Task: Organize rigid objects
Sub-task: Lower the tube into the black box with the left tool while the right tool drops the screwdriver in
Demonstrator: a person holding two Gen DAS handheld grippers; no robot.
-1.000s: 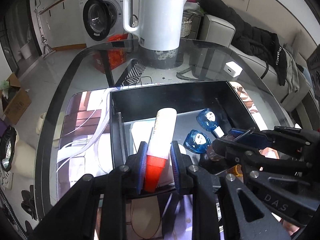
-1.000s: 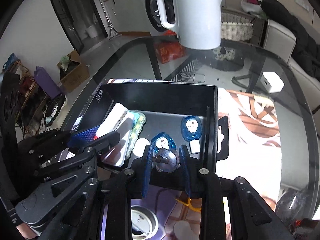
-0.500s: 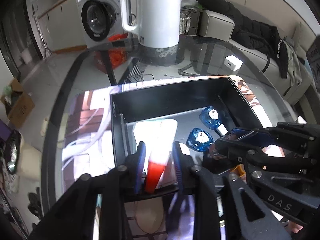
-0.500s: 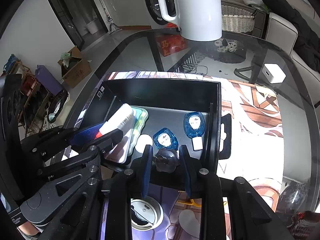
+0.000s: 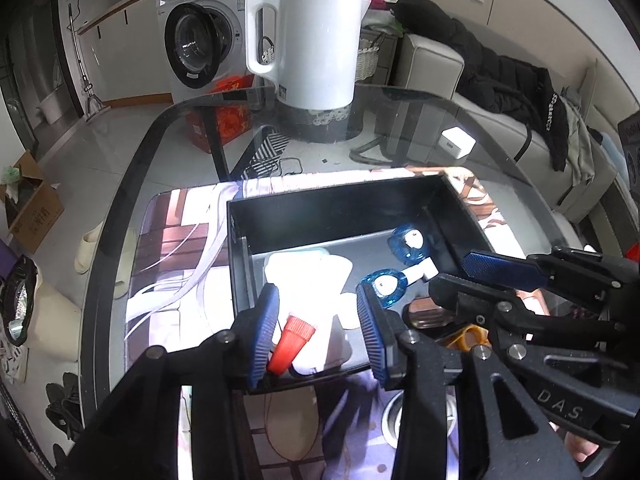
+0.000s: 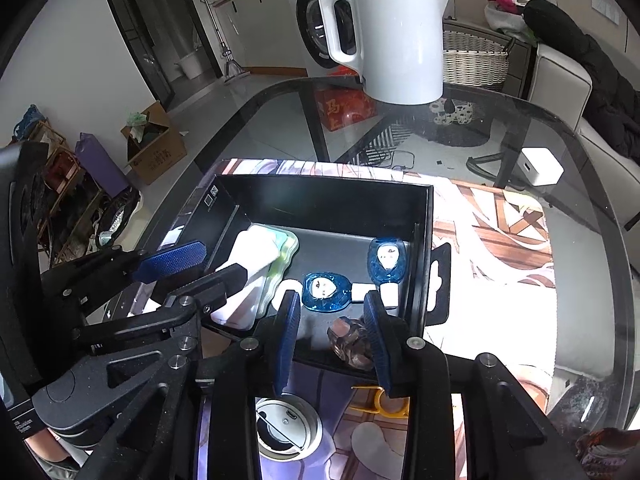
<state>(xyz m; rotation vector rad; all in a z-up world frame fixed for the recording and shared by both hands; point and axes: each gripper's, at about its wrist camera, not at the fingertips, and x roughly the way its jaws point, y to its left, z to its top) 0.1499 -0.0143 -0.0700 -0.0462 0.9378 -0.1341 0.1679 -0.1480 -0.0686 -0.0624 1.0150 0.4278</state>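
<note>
**Glass desk, one black box, four kinds of item inside**

Glass desk [image 6: 560, 128] under a printed mat [image 6: 500, 216] carries one black box [image 6: 320, 188] and, at the far edge, one white kettle [image 6: 396, 36]; one small white adapter [image 6: 538, 166] lies to the right of it.

Inside the box, from left to right: one white tube [image 5: 308, 276] with a red cap [image 5: 294, 338] lying on a pale green flat pack [image 6: 286, 246]; one white round disc [image 6: 286, 290]; two blue bottles [image 6: 324, 292] [image 6: 386, 260] with white caps, side by side; and one brown glass bottle [image 6: 352, 342] near the front wall.

The left gripper [image 5: 316, 324] is released, its jaws spread apart on either side of the tube's red cap, not pressing it. The right gripper [image 6: 332, 336] is also spread wide; the brown bottle lies between its jaws, close against the right one, with a clear gap to the left one.

Outside the box, on the near mat: one round white-and-metal disc [image 6: 286, 428] and one yellow piece [image 6: 384, 406].
</note>
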